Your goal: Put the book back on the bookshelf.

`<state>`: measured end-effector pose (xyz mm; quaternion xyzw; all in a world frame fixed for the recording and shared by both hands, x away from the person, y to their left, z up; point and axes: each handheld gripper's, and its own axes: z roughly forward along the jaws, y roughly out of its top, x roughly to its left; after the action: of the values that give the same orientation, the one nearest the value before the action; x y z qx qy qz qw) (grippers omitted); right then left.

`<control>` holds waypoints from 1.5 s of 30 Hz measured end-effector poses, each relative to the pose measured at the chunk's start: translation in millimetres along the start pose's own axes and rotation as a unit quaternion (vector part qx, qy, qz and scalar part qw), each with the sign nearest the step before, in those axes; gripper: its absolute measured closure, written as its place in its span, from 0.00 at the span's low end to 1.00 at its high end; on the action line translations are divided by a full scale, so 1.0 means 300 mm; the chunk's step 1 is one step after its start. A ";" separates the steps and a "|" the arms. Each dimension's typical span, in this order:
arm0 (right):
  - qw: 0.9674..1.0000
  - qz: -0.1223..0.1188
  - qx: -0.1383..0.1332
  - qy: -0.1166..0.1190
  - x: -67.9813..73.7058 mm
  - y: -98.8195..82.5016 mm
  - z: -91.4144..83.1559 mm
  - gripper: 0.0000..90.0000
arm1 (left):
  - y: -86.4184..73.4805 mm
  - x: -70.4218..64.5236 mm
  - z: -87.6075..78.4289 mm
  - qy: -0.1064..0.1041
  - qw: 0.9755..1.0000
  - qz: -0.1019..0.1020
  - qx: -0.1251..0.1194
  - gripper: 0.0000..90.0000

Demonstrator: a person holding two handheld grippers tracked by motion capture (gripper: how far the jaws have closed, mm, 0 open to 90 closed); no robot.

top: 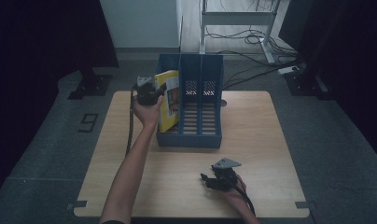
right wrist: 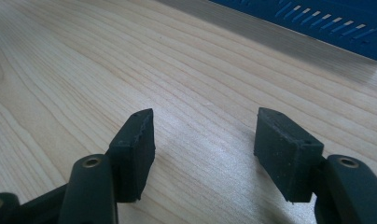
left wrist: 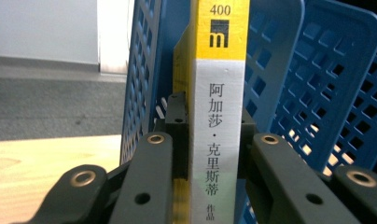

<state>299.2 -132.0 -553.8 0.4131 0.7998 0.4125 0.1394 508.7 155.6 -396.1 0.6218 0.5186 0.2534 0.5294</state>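
Nearest, at the lower right of the high view, the right claw (top: 206, 179) rests low on the wooden desk (top: 270, 140), held in the person's right hand (top: 233, 189), with its cable trailing off toward the bottom edge. In the right gripper view its two black jaws stand apart with bare wood grain between them and nothing in their hold; the blue edge of the file rack (right wrist: 317, 23) runs across the upper right corner of that frame.

Farther up, left of centre in the high view, the person's left forearm reaches to the left claw (top: 161, 91) at the left end of the blue file rack (top: 191, 140), which stands on the far half of the desk. This claw is clamped on the yellow book (top: 169, 100), which leans in the rack's leftmost compartment. In the left gripper view the jaws press on either side of the book's spine (left wrist: 219, 116), white below and yellow above with printed Chinese characters, and the rack's blue lattice walls (left wrist: 317, 79) rise behind it, at left and right.

Beyond the desk, at the top of the high view, lie grey floor and loose cables (top: 252, 37).
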 end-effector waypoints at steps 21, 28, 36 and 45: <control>1.000 0.001 0.000 0.001 0.000 -0.001 -0.001 0.42 | -0.064 -0.006 0.012 0.004 1.000 0.009 -0.019 0.84; 1.000 0.001 0.001 0.000 0.002 -0.001 -0.001 0.42 | -0.089 0.010 -0.032 -0.007 1.000 0.007 -0.017 0.84; 1.000 -0.001 0.001 -0.002 0.003 0.000 0.000 0.42 | -0.098 0.022 -0.073 -0.017 1.000 0.009 0.000 0.83; 1.000 -0.004 0.003 -0.003 0.005 0.000 0.000 0.42 | -0.114 0.029 -0.119 -0.023 0.999 0.014 0.017 0.81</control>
<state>298.2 -130.9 -553.5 0.4117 0.8022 0.4084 0.1423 467.7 174.3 -418.5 0.6438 0.5016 0.2372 0.5270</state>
